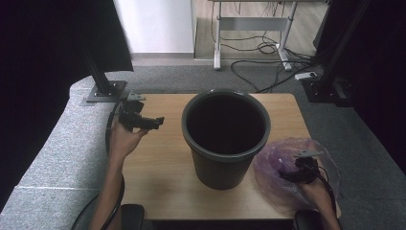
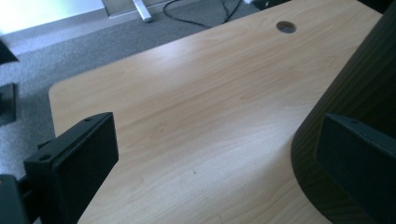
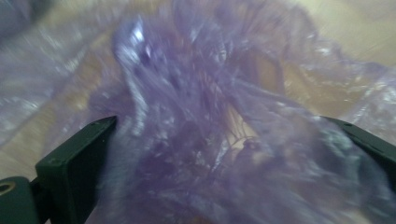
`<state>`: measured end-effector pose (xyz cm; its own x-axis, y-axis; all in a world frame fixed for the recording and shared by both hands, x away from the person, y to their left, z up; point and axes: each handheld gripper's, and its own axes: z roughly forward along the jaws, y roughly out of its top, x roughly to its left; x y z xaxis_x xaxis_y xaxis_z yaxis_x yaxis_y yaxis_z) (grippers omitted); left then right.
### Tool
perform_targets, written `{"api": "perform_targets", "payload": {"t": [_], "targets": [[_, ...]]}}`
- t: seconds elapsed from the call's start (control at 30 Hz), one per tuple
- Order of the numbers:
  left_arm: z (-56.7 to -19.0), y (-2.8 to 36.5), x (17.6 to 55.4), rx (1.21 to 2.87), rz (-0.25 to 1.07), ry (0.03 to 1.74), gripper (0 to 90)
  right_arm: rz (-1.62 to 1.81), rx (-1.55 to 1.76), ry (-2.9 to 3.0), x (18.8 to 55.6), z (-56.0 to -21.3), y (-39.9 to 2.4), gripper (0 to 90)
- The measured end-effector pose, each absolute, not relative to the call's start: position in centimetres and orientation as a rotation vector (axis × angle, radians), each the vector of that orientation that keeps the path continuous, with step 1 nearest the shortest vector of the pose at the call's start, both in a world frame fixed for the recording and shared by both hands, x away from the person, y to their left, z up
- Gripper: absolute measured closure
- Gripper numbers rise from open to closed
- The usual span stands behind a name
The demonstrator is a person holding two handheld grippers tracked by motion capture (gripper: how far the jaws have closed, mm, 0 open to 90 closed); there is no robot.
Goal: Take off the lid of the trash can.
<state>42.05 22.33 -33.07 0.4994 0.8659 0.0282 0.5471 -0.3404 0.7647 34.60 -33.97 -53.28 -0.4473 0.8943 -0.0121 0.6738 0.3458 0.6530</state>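
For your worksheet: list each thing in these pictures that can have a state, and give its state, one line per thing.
Bin: upright on the table, no liner showing at its rim.
Purple plastic bag: crumpled on the table's right corner, outside the bin.
Left gripper: open, holding nothing, beside the bin.
Right gripper: open, jaws either side of bunched bag plastic.
Table: wooden, carrying bin and bag.

The purple bag [image 3: 201, 116] is motion-blurred in the right gripper view — the bin [image 2: 355, 116] is cropped by the left gripper view's edge.
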Motion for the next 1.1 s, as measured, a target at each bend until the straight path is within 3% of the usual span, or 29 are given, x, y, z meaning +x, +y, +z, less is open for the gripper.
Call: {"api": "perform_targets", "payload": {"t": [0.37,0.53,0.63,0.87,1.07,1.1], "targets": [[-27.5,19.5,43.0,2.124,0.511,1.041,0.0,0.841,1.362,2.288,34.9,-55.0,-33.9,0.5],[-25.5,17.9,43.3,2.173,0.487,1.015,4.8,0.858,1.377,2.255,34.7,-54.9,-33.8,7.4],[-24.5,16.5,43.5,2.211,0.463,0.995,9.2,0.875,1.371,2.243,34.6,-54.7,-33.8,19.7],[-24.2,12.8,44.5,2.352,0.389,0.973,15.2,0.888,1.367,2.231,34.5,-54.8,-33.9,20.4],[-25.3,10.3,45.5,2.466,0.354,0.985,31.7,0.913,1.348,2.22,34.3,-55.0,-34.0,20.2],[-25.4,10.1,45.6,2.474,0.349,0.989,41.2,0.92,1.345,2.217,34.3,-55.0,-34.0,20.2]]}}
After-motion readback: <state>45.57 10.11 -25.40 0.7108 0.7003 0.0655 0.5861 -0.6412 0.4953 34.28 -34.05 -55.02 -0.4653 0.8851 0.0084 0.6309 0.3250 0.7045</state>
